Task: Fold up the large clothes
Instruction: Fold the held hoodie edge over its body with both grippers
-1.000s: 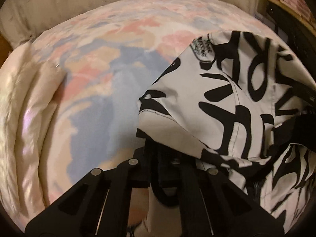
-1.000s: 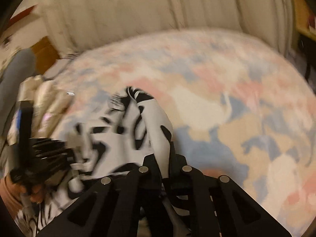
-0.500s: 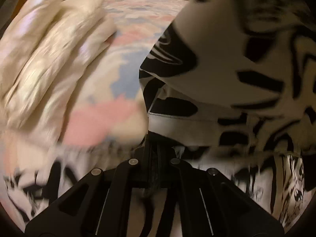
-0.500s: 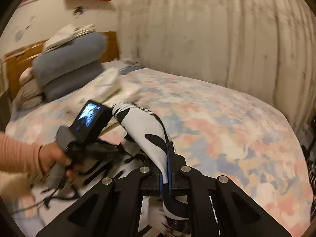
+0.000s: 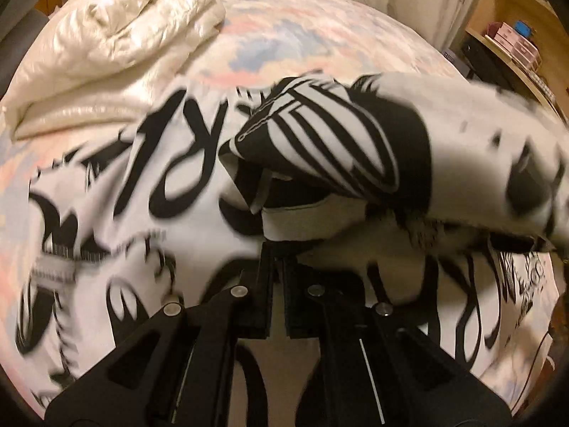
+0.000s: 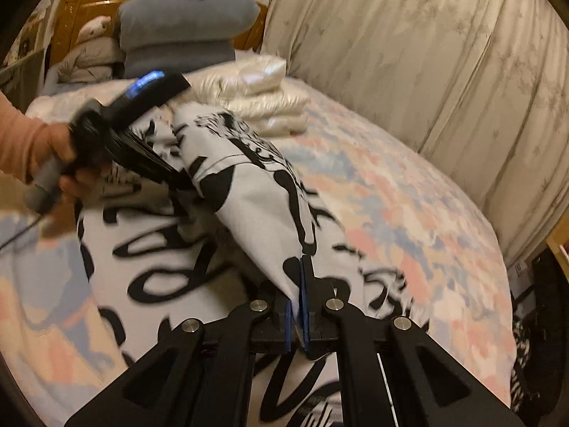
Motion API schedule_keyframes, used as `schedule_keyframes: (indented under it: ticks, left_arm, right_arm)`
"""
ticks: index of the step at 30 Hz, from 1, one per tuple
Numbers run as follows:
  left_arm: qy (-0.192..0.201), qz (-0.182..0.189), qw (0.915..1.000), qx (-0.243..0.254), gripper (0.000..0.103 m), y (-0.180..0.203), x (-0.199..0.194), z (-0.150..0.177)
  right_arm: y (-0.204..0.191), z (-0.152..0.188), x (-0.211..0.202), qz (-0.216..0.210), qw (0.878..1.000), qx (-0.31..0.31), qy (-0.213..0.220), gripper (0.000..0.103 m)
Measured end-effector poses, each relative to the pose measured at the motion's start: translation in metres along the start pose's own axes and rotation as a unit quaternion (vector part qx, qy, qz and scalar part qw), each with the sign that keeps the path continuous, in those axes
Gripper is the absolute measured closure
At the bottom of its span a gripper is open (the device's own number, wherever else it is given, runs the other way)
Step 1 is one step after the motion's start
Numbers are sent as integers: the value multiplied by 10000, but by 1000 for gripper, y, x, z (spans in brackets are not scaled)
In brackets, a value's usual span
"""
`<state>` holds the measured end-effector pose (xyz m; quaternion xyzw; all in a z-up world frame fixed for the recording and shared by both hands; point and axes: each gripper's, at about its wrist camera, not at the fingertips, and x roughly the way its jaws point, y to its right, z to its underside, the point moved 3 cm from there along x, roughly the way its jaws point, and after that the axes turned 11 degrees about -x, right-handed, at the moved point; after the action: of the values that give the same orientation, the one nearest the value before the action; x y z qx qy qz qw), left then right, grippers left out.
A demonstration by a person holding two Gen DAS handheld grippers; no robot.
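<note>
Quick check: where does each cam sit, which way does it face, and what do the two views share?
Left wrist: on the left tool, looking down its closed fingers at the black-and-white garment on the bed; white folded bedding beyond. No hand visible.
Right wrist: on the right tool, facing across the bed toward curtains; shows the left tool and the person's left hand.
Shared: garment, bed, white bedding.

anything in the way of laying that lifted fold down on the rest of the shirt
Nothing visible. Both the left gripper and right gripper are shut on the black-and-white shirt, and the spread part below shows bare. The folded white quilt lies beyond it on the bed.
</note>
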<state>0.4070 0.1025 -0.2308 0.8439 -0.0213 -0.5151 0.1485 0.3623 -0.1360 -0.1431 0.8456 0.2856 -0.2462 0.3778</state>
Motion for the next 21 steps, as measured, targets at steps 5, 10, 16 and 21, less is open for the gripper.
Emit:
schedule_keyframes:
  ticks: [5,10,16,21]
  left_arm:
    - [-64,-28,9999,132,101,0,-11,22]
    - [-169,15,9998,127,101,1,-26,41]
    - [-400,336,9986,73,100,-8,-51,51]
    - [-589,1069,9925,2,53,-7,-81,57]
  right_arm:
    - [-16,27,1,81,9995,113,-288,100]
    - [-20,30,-6,167,9990,141,-386,99]
    - [-16,21,-23,64,9983,300,-496,90]
    - [-4,20,-51,-169,9945,954,-400,49]
